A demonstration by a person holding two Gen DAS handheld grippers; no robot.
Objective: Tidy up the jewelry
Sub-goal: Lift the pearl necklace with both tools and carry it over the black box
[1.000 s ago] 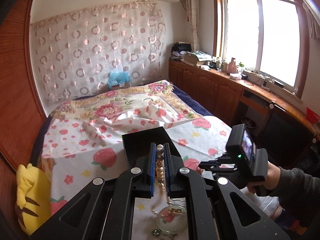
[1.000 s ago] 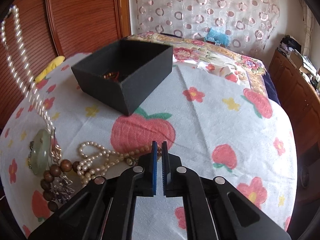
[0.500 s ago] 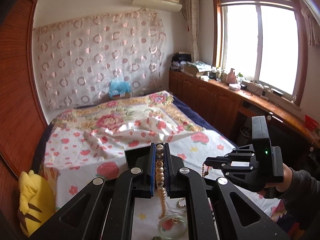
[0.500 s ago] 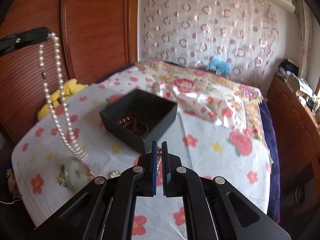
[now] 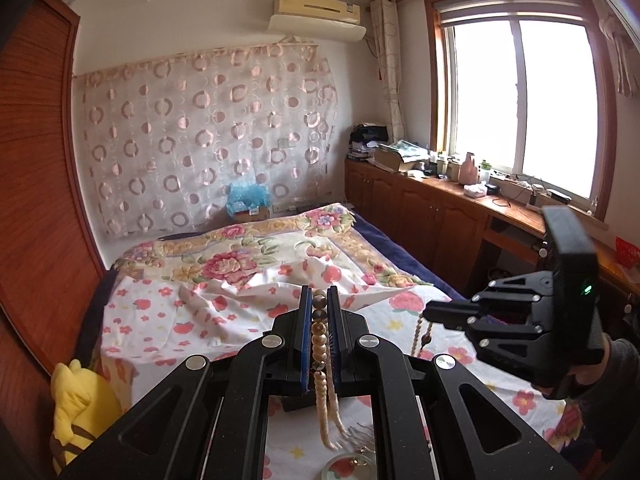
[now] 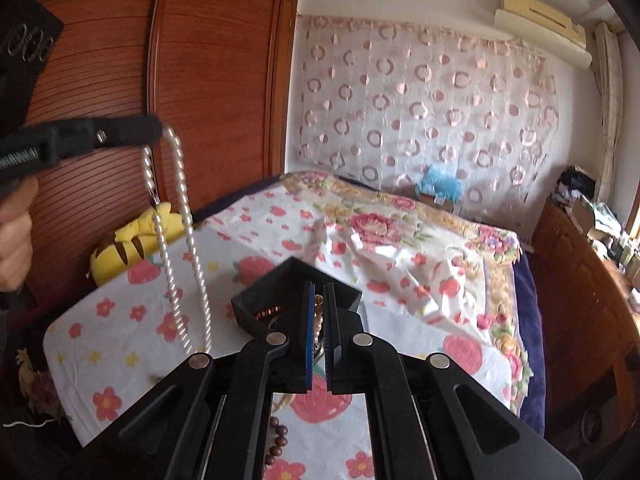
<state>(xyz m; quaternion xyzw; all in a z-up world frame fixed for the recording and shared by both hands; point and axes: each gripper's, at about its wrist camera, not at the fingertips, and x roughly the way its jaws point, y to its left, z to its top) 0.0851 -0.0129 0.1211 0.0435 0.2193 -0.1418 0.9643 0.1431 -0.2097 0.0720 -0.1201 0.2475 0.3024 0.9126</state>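
Note:
My left gripper (image 5: pixel 319 300) is shut on a white pearl necklace (image 5: pixel 320 344); it hangs in a long double strand in the right wrist view (image 6: pixel 180 240), high above the bed. My right gripper (image 6: pixel 319 292) is shut on a string of brownish beads (image 6: pixel 318 320), which also dangles from its tip in the left wrist view (image 5: pixel 420 336). A black open box (image 6: pixel 296 300) sits on the flowered cloth just beyond the right gripper, with a coppery piece (image 6: pixel 266 313) inside. Dark wooden beads (image 6: pixel 276 440) lie on the cloth below the right gripper.
A round green pendant (image 5: pixel 352 468) lies on the cloth under the left gripper. A yellow plush toy (image 6: pixel 132 244) sits at the bed's left edge by the wooden wardrobe (image 6: pixel 120 80). Wooden cabinets (image 5: pixel 420 216) run along the window side.
Both grippers have risen well above the bed. The pearl necklace has lifted clear of the cloth. The right gripper has closed on a bead string and lifted it.

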